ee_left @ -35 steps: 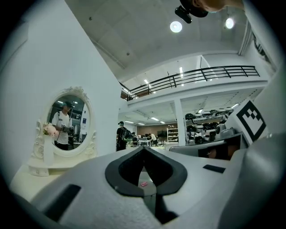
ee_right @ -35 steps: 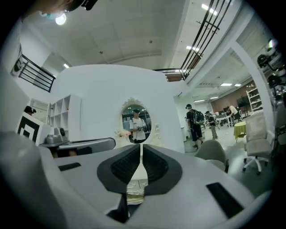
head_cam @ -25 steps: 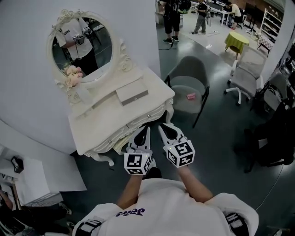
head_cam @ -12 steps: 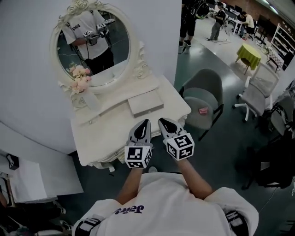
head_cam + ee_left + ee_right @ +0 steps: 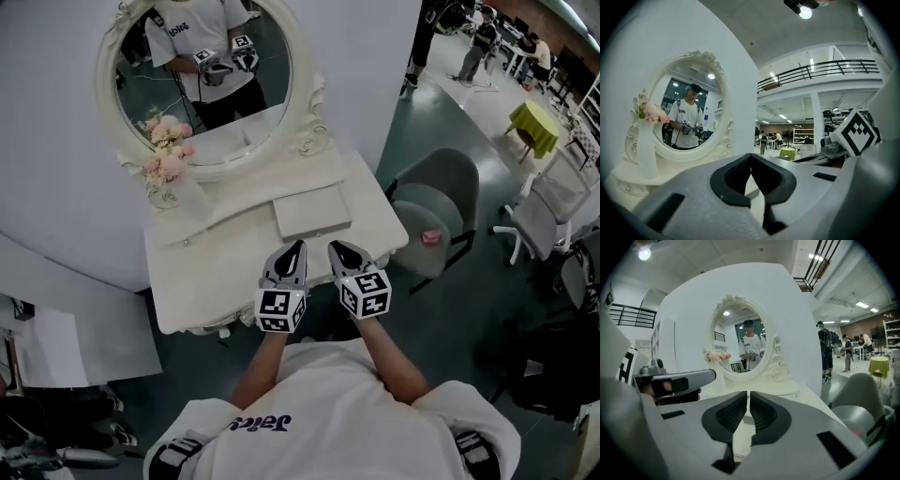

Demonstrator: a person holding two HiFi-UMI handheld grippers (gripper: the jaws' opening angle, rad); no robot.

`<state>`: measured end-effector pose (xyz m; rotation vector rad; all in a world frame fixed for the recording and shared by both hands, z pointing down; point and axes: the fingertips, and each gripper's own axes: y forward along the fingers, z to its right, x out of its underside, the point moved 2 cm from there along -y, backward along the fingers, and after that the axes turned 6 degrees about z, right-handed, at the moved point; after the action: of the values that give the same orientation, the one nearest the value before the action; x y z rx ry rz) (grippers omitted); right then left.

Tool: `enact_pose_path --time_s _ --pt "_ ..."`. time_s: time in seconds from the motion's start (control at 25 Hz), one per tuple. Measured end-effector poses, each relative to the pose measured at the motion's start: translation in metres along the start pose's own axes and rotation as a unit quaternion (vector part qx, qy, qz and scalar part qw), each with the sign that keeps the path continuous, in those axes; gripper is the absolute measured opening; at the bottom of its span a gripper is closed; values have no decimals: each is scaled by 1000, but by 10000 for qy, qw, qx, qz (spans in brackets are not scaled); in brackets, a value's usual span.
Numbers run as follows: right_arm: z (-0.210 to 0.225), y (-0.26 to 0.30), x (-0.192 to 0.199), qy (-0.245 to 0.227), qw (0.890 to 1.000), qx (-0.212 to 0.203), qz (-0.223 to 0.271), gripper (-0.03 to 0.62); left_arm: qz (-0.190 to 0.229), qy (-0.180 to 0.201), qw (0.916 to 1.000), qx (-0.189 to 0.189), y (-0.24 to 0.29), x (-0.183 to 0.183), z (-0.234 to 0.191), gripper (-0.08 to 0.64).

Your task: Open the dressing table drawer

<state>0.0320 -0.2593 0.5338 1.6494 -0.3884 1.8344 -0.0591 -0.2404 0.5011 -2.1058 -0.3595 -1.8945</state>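
The cream dressing table stands against the wall with an oval mirror on it. Its drawer front lies under the front edge and is hidden in the head view. My left gripper and right gripper are held side by side over the front part of the tabletop, pointing at the mirror. In the left gripper view the left gripper is shut with nothing in it. The right gripper is also shut and empty. Neither touches the table as far as I can tell.
A flat lidded box lies on the tabletop just beyond the grippers. A vase of pink flowers stands at the back left. A grey chair stands right of the table, a white cabinet to the left.
The person has stepped up to the table. Both grippers have moved from in front of its edge to over the tabletop, and both stayed shut.
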Motion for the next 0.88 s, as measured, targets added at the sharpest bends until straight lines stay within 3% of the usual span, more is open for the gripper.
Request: enact_pose_path --time_s 0.2,0.6,0.72,0.88 --pt "51 37 32 331 9986 39 -413 14 -65 -449 9989 -152 37 32 -14 15" --pt "91 84 114 1689 9756 -211 -1385 17 -289 -576 9966 -508 73 74 -29 15" --pt "91 97 132 1712 9690 -317 -1751 152 -279 -592 9960 -609 80 75 -38 15" --pt "89 111 149 1589 9653 -425 -2029 160 -322 -615 9951 -706 84 79 -46 15"
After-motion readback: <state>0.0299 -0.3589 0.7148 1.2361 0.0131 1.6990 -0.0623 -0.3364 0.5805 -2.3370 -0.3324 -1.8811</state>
